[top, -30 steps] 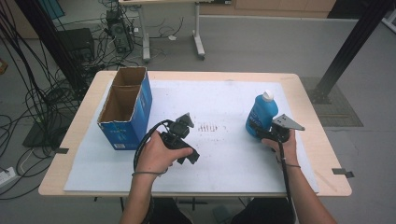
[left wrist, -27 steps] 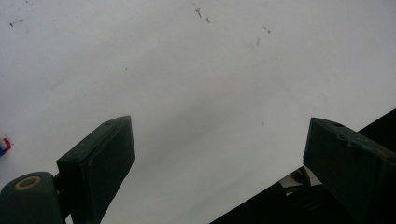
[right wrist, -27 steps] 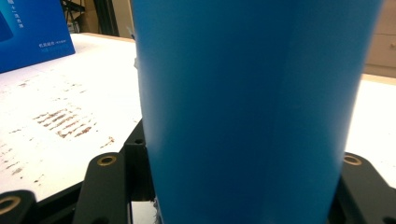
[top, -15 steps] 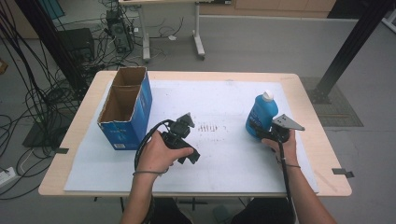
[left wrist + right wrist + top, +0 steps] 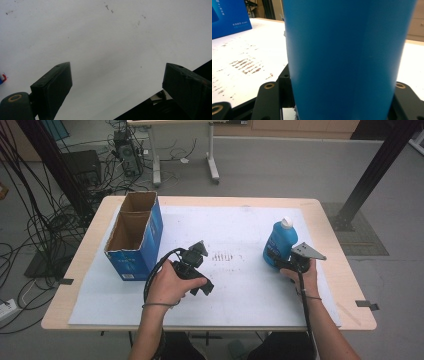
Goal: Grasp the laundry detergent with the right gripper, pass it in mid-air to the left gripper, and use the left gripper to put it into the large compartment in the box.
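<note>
A blue bottle point(image 5: 280, 242) with a white cap stands upright on the right side of the white mat point(image 5: 240, 290). My right gripper point(image 5: 276, 263) is shut on its lower body, and in the right gripper view the bottle point(image 5: 344, 50) sits between the two black jaws of my right gripper point(image 5: 337, 105). My left gripper point(image 5: 199, 251) is held over the middle of the mat. In the left gripper view my left gripper point(image 5: 117, 80) stands open with nothing but bare mat between its jaws.
An open blue cardboard box point(image 5: 142, 255) stands at the mat's left edge and shows far off as the box point(image 5: 227, 17) in the right gripper view. Brown smudges point(image 5: 222, 256) mark the mat between the two hands. Cables and a desk frame lie beyond the table.
</note>
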A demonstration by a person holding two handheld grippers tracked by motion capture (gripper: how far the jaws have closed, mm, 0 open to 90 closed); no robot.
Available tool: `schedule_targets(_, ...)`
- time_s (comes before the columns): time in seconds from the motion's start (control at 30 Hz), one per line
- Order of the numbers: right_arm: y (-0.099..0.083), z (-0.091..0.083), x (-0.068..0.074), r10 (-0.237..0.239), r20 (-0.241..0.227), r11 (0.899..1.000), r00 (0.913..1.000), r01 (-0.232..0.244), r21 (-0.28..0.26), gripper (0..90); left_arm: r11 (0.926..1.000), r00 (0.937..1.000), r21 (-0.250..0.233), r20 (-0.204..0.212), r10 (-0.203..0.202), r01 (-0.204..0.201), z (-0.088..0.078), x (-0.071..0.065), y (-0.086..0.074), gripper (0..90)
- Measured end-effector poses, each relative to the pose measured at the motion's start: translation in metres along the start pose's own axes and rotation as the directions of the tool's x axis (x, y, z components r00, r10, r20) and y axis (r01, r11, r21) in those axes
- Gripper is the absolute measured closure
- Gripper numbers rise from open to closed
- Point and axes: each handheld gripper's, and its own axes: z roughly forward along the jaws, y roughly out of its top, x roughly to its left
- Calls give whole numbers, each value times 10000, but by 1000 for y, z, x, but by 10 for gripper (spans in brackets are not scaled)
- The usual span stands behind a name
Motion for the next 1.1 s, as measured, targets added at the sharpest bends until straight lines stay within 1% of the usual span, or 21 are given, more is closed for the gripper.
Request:
schedule_targets(0.33, 0, 0, 1, -21, 42, 10000, 10000, 21, -3, 420, 10000, 10000, -58, 42, -4, 5, 0, 2, 1, 94)
schedule_targets(0.6, 2, -1, 1, -64, 6, 9999, 10000, 64, 136, 423, 9997, 9998, -194, 68, 174, -172, -4, 3, 5, 94)
schedule_targets(0.63, 3, -2, 1, -46, -46, 9998, 10000, 47, 195, 423, 9996, 9998, -207, 12, 180, -180, -6, 4, 7, 94)
schedule_targets(0.77, 6, -2, 3, -67, -246, 9991, 9997, 77, 409, 424, 9991, 9995, -277, 64, 316, -314, -11, 6, 10, 94)
schedule_targets(0.83, 8, -2, 3, -102, -287, 9991, 9995, 114, 416, 424, 9989, 9993, -283, 30, 367, -366, -13, 7, 11, 94)
schedule_targets(0.87, 11, -3, 4, -87, -430, 9988, 9990, 108, 485, 424, 9985, 9989, -281, 37, 463, -462, -17, 8, 13, 94)
schedule_targets(0.9, 13, -4, 5, -71, -498, 9985, 9987, 97, 533, 424, 9985, 9989, -281, 37, 463, -462, -17, 8, 13, 94)
schedule_targets(0.93, 13, -4, 5, -71, -498, 9985, 9987, 97, 533, 424, 9983, 9987, -272, -55, 514, -515, -20, 9, 14, 94)
schedule_targets(0.97, 16, -5, 6, -88, -650, 9984, 9978, 124, 549, 424, 9980, 9984, -280, -81, 563, -565, -22, 10, 15, 94)
schedule_targets(1.0, 20, -7, 7, -146, -745, 9984, 9971, 186, 534, 424, 9975, 9980, -315, -61, 624, -626, -28, 11, 18, 94)
schedule_targets(1.03, 20, -7, 7, -146, -745, 9984, 9971, 186, 534, 424, 9975, 9980, -315, -61, 624, -626, -28, 11, 18, 94)
schedule_targets(1.1, 30, -10, 10, -119, -936, 9981, 9955, 174, 586, 424, 9961, 9967, -346, 10, 817, -816, -36, 13, 21, 94)
